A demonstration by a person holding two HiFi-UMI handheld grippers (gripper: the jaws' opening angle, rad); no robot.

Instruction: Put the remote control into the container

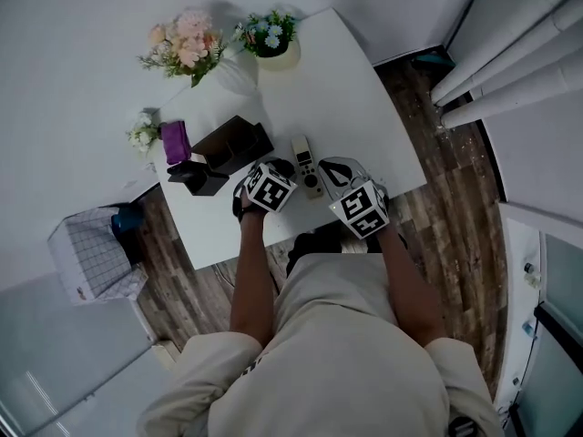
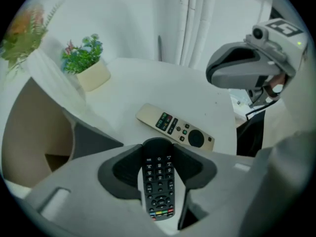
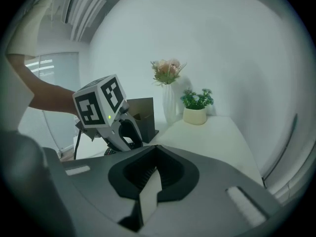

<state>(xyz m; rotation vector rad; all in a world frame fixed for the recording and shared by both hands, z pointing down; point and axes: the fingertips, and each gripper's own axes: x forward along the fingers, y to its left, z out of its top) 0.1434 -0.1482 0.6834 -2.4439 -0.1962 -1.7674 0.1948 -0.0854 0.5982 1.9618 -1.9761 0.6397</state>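
White table [image 1: 346,98] fills the head view. On it we see a dark compartmented container [image 1: 232,144] at the left, its inside too dark to read. A beige remote [image 1: 306,165] lies between the left gripper [image 1: 273,176] and the right gripper [image 1: 335,171]. Only the left gripper view shows a black remote [image 2: 158,181], lying on the table between that gripper's parted jaws. They flank it closely, and we see no squeeze on it. In the right gripper view its jaws are closed together, with nothing in them. The container stands beyond the left gripper there, partly covered by it.
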